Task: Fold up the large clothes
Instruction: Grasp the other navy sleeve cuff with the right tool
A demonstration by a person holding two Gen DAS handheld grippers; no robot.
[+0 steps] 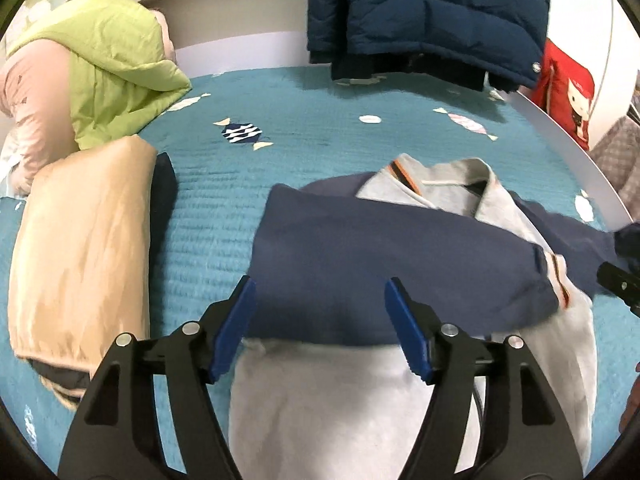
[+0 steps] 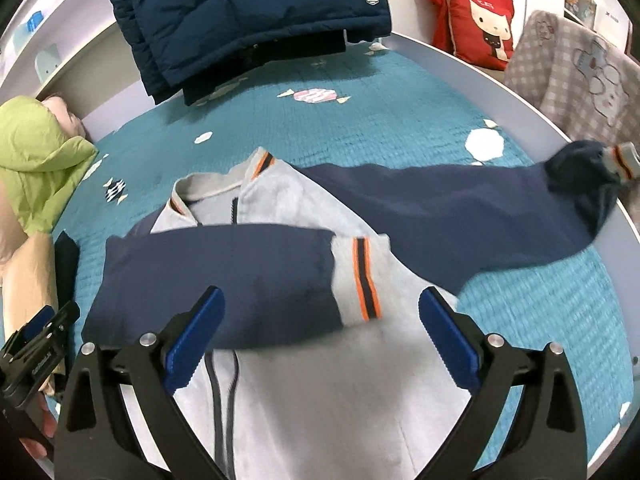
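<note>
A grey jacket (image 2: 320, 400) with navy sleeves lies front up on the teal bed cover (image 2: 400, 120). Its left sleeve (image 2: 224, 276) is folded across the chest, cuff (image 2: 362, 276) with orange and dark stripes to the right. The other sleeve (image 2: 460, 208) stretches out toward the bed's right edge. My right gripper (image 2: 322, 336) is open and empty, just above the folded sleeve. My left gripper (image 1: 320, 328) is open and empty, over the same folded sleeve (image 1: 380, 268) and grey body (image 1: 340, 412). The left gripper also shows at the left edge of the right wrist view (image 2: 40, 332).
A folded tan garment (image 1: 80, 256) lies at the left, a green and pink padded jacket (image 1: 108, 64) behind it. A dark blue puffer jacket (image 2: 248, 12) hangs over the back. A red cushion (image 2: 476, 16) and checked blanket (image 2: 580, 76) lie beyond the bed's right rail (image 2: 520, 100).
</note>
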